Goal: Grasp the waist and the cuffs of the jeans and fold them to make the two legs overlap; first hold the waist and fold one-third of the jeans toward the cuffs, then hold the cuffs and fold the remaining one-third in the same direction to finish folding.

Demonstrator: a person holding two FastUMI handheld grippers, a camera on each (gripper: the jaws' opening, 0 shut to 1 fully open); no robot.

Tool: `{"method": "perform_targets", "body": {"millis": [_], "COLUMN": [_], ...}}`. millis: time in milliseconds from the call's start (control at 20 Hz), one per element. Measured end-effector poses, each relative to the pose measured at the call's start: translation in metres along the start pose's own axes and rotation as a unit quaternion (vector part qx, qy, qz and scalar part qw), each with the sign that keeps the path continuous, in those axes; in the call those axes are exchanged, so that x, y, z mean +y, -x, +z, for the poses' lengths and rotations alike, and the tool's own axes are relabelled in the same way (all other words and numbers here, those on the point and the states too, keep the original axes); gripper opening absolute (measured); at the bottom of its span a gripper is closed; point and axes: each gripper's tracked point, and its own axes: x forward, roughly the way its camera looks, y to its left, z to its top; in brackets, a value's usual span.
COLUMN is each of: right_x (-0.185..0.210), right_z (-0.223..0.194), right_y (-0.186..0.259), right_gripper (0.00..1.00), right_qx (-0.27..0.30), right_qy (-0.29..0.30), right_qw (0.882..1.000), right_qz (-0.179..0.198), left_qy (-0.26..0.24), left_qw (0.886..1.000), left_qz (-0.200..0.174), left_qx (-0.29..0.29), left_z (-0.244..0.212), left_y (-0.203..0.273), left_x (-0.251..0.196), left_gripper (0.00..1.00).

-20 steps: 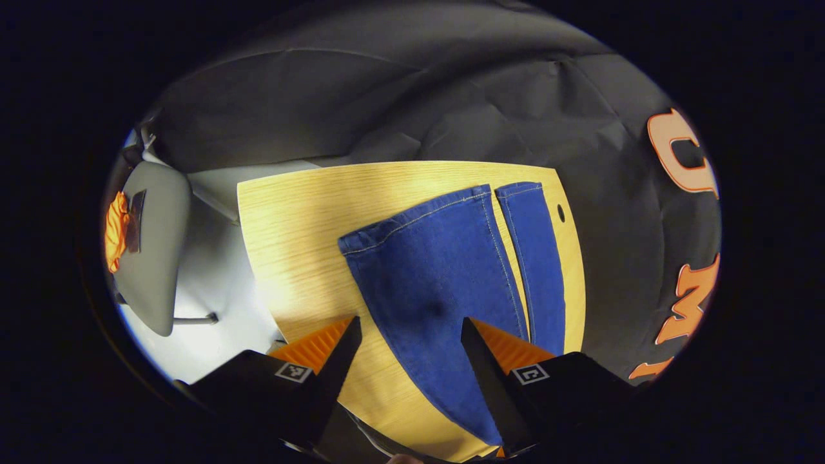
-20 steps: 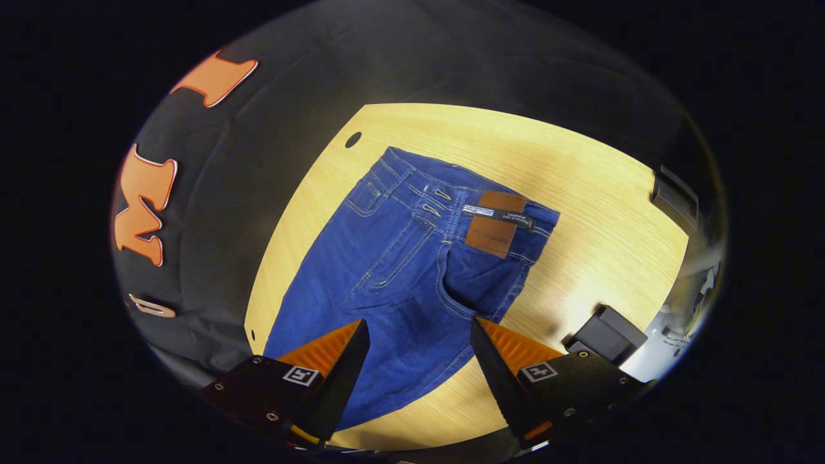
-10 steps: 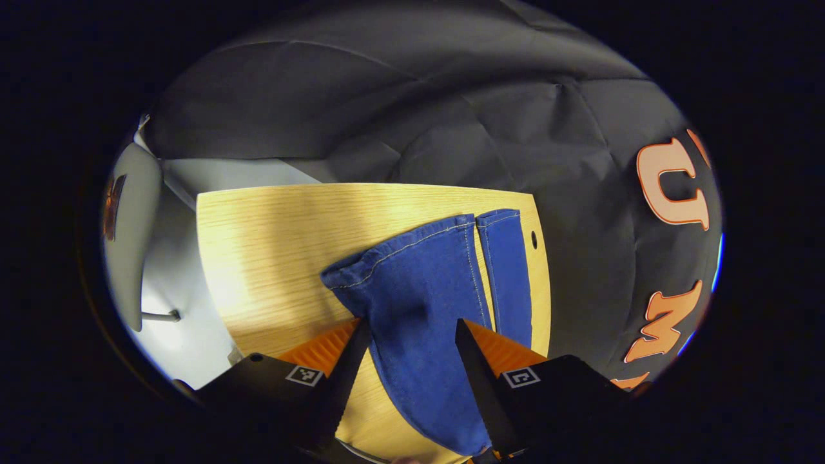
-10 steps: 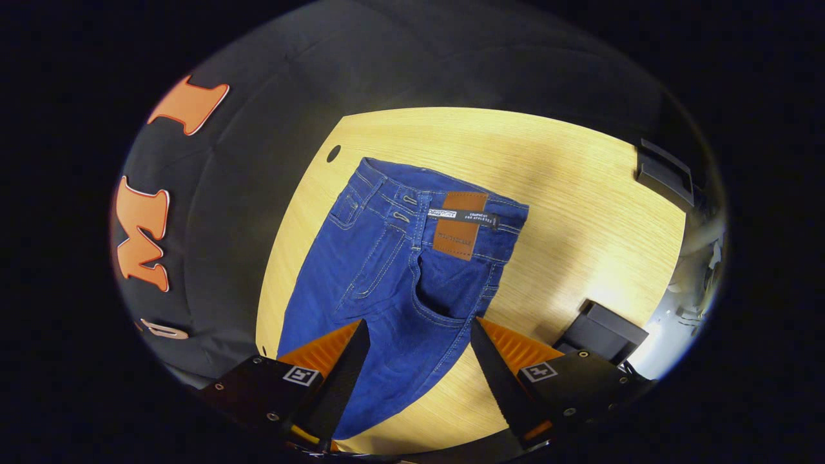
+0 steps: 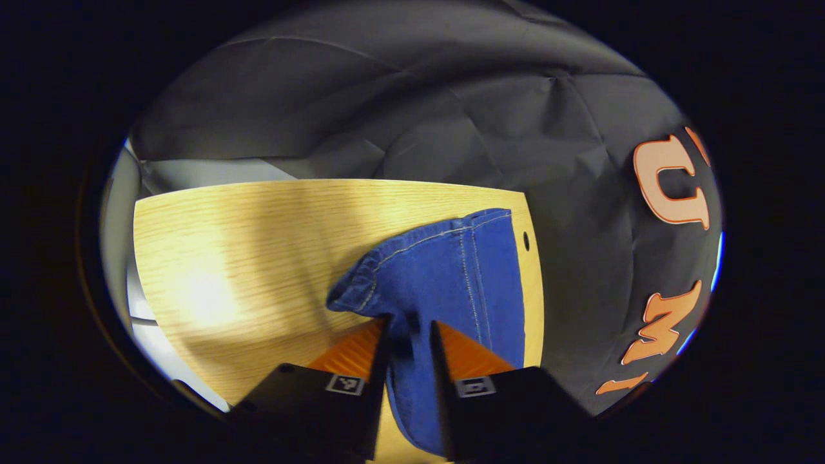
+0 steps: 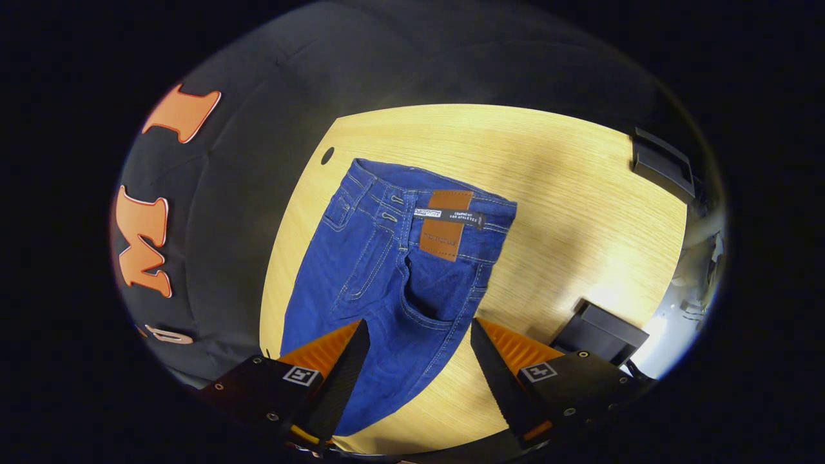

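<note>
Blue jeans [image 6: 380, 270] lie flat on the wooden table [image 6: 567, 212], waist [image 6: 428, 196] with a brown patch at the far end. My right gripper [image 6: 419, 325] hovers open over the seat and thigh, holding nothing. In the left gripper view the leg end of the jeans [image 5: 451, 270] shows, with the near leg's cuff [image 5: 412, 248] raised and bunched, lying over the other leg. My left gripper [image 5: 409, 322] is shut on the near leg's denim a little behind the cuff.
A black box [image 6: 602, 332] sits near the table's right edge and another dark object [image 6: 664, 164] at the far right corner. The tabletop has a small hole [image 6: 327, 155] close to the waist and another hole [image 5: 526, 241] beside the cuffs. Bare wood [image 5: 258, 245] spreads left of the cuffs.
My left gripper closed on the near leg, lifted it and drew it across onto the far leg, which is now covered. The right gripper barely shifted and stayed open.
</note>
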Motion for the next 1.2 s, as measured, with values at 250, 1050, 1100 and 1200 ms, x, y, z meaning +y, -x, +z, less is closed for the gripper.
{"method": "perform_targets", "body": {"millis": [250,1050,1100,1200], "right_x": [-0.016,-0.011,-0.008,-0.001], "right_z": [0.012,0.037,0.038,0.042], "right_y": [0.005,-0.046,-0.042,-0.033], "right_gripper": [0.98,0.2,0.14,0.08], "right_qx": [-0.011,0.014,0.016,0.029], "right_qy": [-0.021,-0.095,-0.109,-0.121], "right_qw": [1.0,0.995,0.994,0.992], "right_qz": [-0.01,-0.011,-0.007,0.009], "left_qy": [-0.031,-0.062,-0.064,-0.072], "left_qw": [0.999,0.998,0.998,0.997], "left_qz": [0.013,-0.001,0.001,0.005], "left_qx": [-0.012,-0.029,-0.03,-0.035], "left_z": [0.0,0.004,0.005,0.006], "left_y": [0.001,0.035,0.038,0.042], "left_x": [-0.001,-0.041,-0.042,-0.045], "left_gripper": [0.03,0.04,0.04,0.04]}}
